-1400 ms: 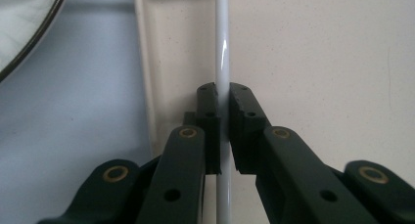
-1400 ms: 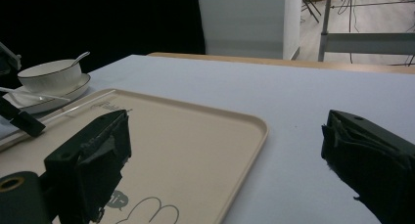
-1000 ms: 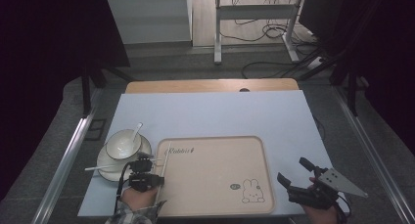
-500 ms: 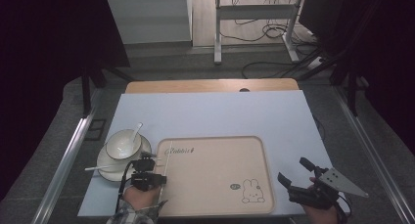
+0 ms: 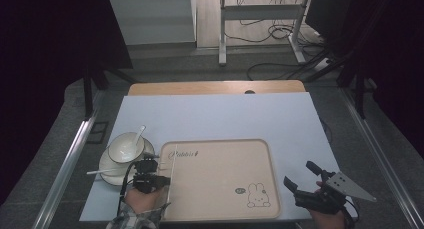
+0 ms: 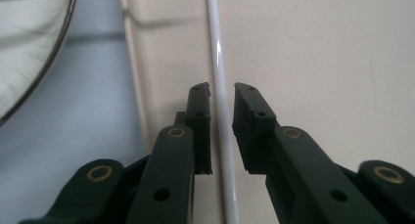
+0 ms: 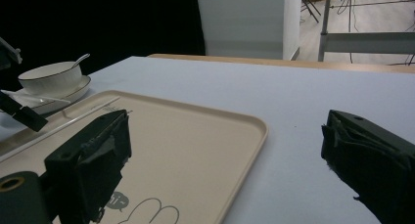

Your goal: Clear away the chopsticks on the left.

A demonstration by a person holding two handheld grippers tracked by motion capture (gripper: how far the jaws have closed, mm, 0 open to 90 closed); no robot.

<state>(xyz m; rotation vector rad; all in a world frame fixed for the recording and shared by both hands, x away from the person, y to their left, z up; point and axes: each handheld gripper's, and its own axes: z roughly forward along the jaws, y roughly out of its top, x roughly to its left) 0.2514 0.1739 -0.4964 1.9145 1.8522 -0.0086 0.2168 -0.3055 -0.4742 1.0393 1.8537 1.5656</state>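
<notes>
The thin white stick [image 6: 219, 67], probably a chopstick, lies flat on the beige rectangular plastic tray [image 5: 220, 189], just inside the tray's left edge and running parallel to it, its long axis pointing from the near edge of the table toward the far one. The left gripper [image 6: 221, 94] sits directly over it: in the left gripper view the stick passes straight up between the two black jaws, which stand a little apart, one on each side of it, and they do not appear to touch it, though the gap on the left side is too narrow to be sure. A squeeze across the stick's width would be enough to clamp it, since the jaws already straddle it square to its length.

The left hand is far nearer to the stick than the right. The right gripper [image 5: 306, 181] hovers off the tray's near right corner, over the pale blue table surface [image 5: 225, 114], its jaws wide apart and holding nothing.

Room is tight on the left: the tray's raised rim [image 6: 134, 77] runs just beside the stick, and beyond it stands the white bowl with a spoon on a saucer [image 5: 126, 148], near the table's left edge. To the right the tray floor is bare.
</notes>
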